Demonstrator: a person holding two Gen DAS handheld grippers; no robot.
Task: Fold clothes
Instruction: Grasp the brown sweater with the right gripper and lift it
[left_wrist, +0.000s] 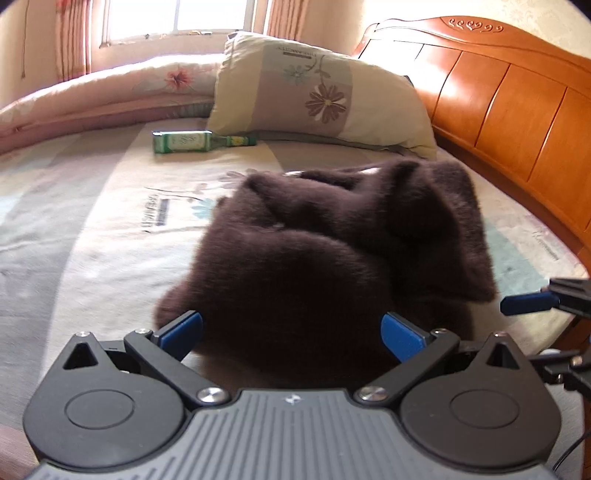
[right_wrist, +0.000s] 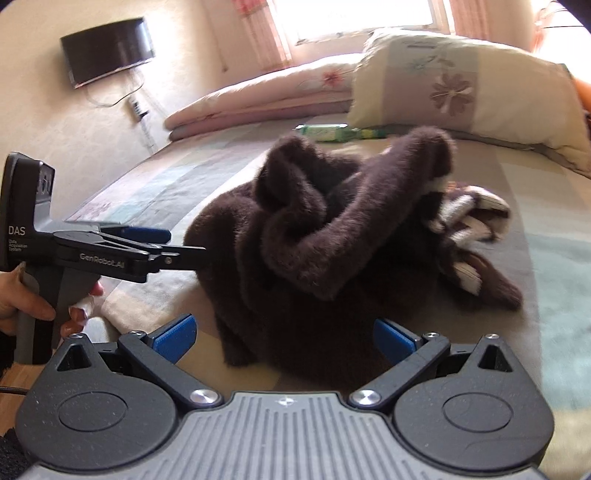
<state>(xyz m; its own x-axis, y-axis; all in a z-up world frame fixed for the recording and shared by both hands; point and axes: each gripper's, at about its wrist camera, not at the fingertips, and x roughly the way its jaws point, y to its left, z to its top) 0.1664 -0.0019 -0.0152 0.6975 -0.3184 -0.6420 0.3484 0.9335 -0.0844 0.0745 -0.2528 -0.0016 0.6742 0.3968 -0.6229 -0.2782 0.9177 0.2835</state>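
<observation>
A dark brown fuzzy garment (left_wrist: 332, 251) lies crumpled in a heap on the bed; in the right wrist view the same garment (right_wrist: 332, 236) shows a rolled sleeve on top and white-striped trim at its right side. My left gripper (left_wrist: 291, 332) is open, its blue pads just at the heap's near edge, holding nothing. My right gripper (right_wrist: 282, 339) is open too, a little short of the garment's near edge. The left gripper (right_wrist: 162, 240) also appears from the side at the left of the right wrist view, held by a hand (right_wrist: 22, 295).
A green glass bottle (left_wrist: 195, 141) lies on the striped bedsheet (left_wrist: 92, 229) behind the garment. A floral pillow (left_wrist: 317, 92) and folded quilt (left_wrist: 110, 92) sit further back. A wooden headboard (left_wrist: 517, 110) runs along the right. A wall-mounted TV (right_wrist: 107, 51) hangs at left.
</observation>
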